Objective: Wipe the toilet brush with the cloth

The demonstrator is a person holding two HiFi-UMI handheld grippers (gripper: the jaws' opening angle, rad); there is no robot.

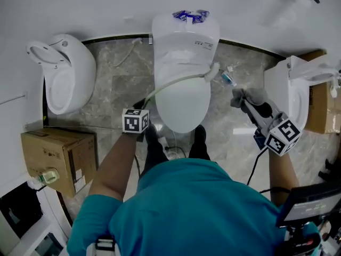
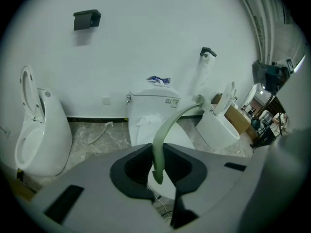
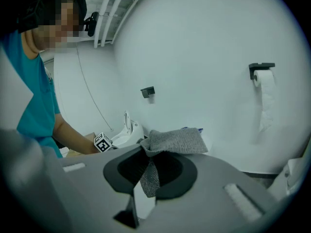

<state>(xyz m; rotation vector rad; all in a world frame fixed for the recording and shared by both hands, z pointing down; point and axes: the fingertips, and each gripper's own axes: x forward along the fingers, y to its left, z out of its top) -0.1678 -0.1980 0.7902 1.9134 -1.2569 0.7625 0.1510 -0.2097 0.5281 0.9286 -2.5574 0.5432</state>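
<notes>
a person stands over a closed toilet [image 1: 171, 57]. the left gripper [image 2: 156, 165] is clamped on the end of a pale green brush [image 1: 178, 81], its curved handle arching over the lid [image 1: 184, 104], head near the tank [image 1: 184, 32]. the right gripper [image 3: 148, 171] pinches a grey cloth [image 3: 177, 141] by one edge, near the head but apart. risks: the thin handle may swivel in the jaws under wiping pressure, or the cloth may pull free. the label [image 1: 201, 45] on the tank is too small to read.
</notes>
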